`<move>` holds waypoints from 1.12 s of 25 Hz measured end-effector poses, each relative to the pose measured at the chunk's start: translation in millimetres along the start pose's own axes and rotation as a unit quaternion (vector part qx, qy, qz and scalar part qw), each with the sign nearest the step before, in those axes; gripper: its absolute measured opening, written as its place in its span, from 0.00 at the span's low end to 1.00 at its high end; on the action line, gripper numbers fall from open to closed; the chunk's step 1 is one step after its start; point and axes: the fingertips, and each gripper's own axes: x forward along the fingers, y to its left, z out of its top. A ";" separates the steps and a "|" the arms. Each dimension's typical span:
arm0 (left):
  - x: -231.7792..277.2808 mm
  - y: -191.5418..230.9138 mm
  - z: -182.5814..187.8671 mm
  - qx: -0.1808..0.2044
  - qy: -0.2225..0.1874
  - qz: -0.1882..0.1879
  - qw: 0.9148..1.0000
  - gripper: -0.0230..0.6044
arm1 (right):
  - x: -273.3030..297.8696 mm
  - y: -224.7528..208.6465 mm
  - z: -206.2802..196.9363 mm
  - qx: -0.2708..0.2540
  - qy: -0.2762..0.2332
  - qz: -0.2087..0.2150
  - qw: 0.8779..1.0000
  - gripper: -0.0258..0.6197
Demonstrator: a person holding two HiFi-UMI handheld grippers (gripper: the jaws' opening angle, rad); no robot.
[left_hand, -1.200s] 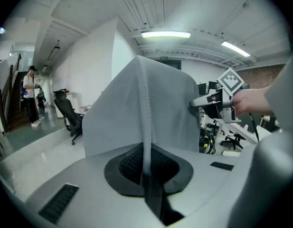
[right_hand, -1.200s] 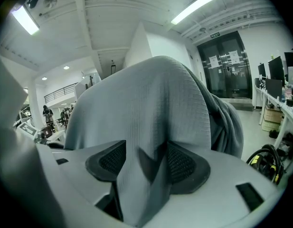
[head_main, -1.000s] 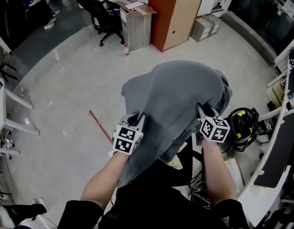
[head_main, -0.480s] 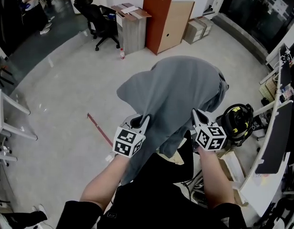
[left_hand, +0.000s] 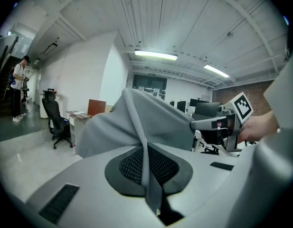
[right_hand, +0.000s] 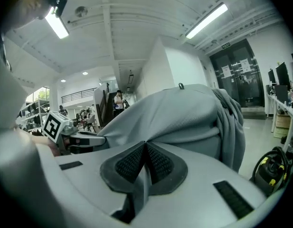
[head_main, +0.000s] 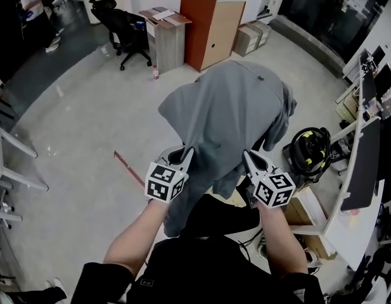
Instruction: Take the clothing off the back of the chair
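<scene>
A grey garment point(head_main: 233, 116) hangs draped over something that it hides completely, stretched toward me. My left gripper point(head_main: 185, 156) is shut on a fold of its left edge, and a strip of grey cloth point(left_hand: 148, 175) runs between the pads. My right gripper point(head_main: 249, 158) is shut on the right side of the garment point(right_hand: 184, 122), with cloth pinched between its pads point(right_hand: 141, 175). Each gripper shows in the other's view: the right gripper point(left_hand: 203, 124) and the left gripper point(right_hand: 91, 139). The chair back under the cloth is not visible.
A black and yellow helmet-like object point(head_main: 309, 151) sits to the right beside desks with monitors point(head_main: 363, 170). A black office chair point(head_main: 125, 27), a grey cabinet point(head_main: 163, 37) and a brown cabinet point(head_main: 211, 27) stand at the back. A red strip point(head_main: 128, 168) lies on the floor.
Both grippers have pulled back toward me and slightly up with the garment, which now stretches further from its support. The right gripper's jaws closed on the cloth.
</scene>
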 end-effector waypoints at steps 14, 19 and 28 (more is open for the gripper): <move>-77.5 -125.1 -5.9 -0.001 -0.012 -0.011 1.000 0.05 | -133.3 66.0 -12.0 0.018 -0.046 0.057 0.997 0.07; -99.1 -158.0 -5.2 0.000 -0.017 -0.002 1.000 0.05 | -181.3 70.8 -18.4 0.024 -0.057 0.062 0.996 0.07; -115.5 -212.6 32.9 0.026 -0.057 -0.053 0.997 0.05 | -206.4 96.3 -12.9 -0.012 -0.067 0.080 0.994 0.07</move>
